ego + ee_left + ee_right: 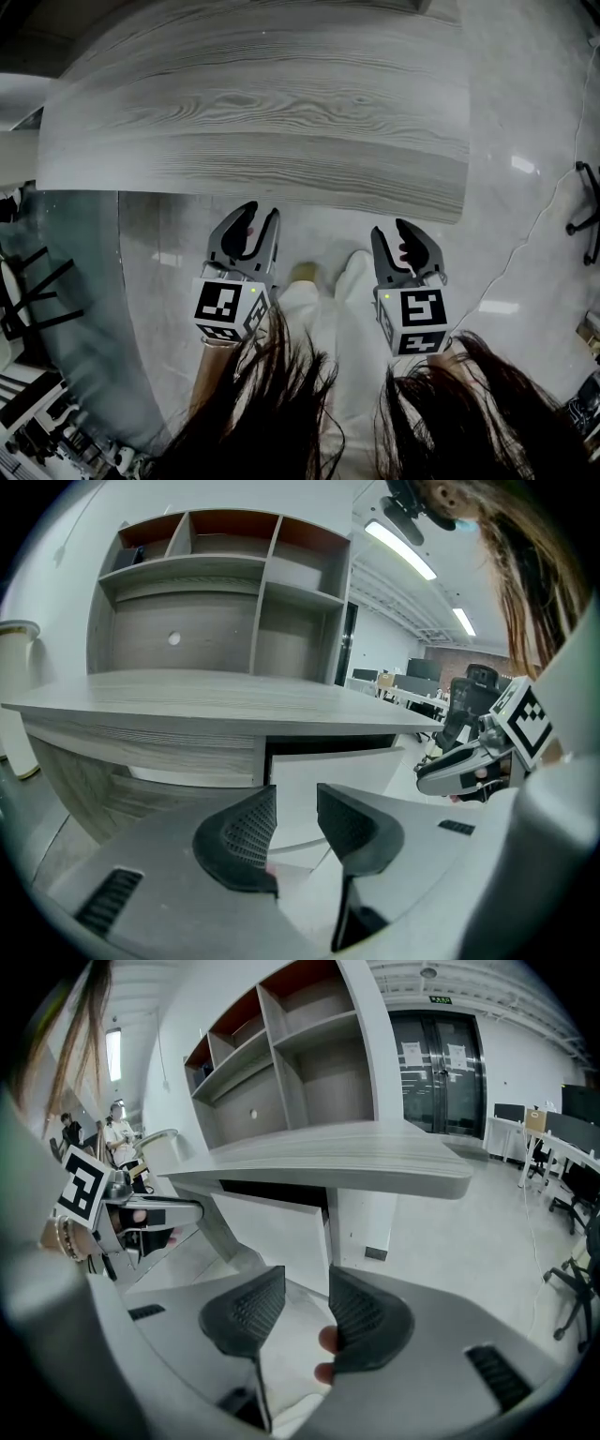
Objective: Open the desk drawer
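The grey wood desk top (253, 103) fills the upper head view, and the drawer is hidden under it there. The white drawer front (328, 775) sits just below the desk edge with a dark gap above it, and it also shows in the right gripper view (272, 1227). Whether it is pulled out at all I cannot tell. My left gripper (261, 214) (295, 794) hangs a little before the desk's front edge, open, nothing between its pads. My right gripper (391, 230) (307, 1279) is level with it, also open and empty, apart from the drawer.
A shelf unit (216, 583) stands on the desk's back. The person's white-clad legs (328, 319) are between the grippers. A cable (525, 244) crosses the pale floor toward an office chair (586, 211) at the right. A dark glass panel (66, 309) stands at the left.
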Available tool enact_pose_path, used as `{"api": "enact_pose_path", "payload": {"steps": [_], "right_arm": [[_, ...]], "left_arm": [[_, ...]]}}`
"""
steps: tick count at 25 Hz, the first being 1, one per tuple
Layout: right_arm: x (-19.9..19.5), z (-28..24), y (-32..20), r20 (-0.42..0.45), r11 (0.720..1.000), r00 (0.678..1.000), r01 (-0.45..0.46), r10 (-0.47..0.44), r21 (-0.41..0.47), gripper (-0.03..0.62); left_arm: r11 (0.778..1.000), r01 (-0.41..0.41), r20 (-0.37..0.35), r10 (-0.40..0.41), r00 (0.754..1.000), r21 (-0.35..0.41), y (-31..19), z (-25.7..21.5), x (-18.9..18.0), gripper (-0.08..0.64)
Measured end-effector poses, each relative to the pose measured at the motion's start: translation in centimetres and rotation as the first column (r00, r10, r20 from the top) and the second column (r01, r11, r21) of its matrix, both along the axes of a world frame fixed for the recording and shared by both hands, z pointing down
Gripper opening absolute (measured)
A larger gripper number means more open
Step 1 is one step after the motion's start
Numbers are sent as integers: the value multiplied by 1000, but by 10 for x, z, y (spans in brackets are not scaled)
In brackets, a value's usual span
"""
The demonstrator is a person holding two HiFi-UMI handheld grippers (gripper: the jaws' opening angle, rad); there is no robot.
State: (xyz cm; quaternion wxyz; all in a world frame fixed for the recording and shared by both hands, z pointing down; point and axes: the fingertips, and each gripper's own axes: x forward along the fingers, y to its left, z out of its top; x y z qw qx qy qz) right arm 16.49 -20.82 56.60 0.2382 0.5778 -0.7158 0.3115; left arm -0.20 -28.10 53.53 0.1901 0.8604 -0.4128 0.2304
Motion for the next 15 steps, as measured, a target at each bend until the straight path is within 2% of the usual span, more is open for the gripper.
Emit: {"api": "enact_pose_path", "payload": {"steps": [8, 15], "right_arm": [[0, 6, -12, 7, 1000, 1000, -5, 5, -2, 157], [1, 10, -18, 4, 1000, 1000, -3, 3, -5, 187]], "left_arm": [[999, -20, 8, 19, 1000, 33, -18, 7, -5, 133], [999, -35, 7, 35, 999, 9, -20, 16, -1, 151]]}}
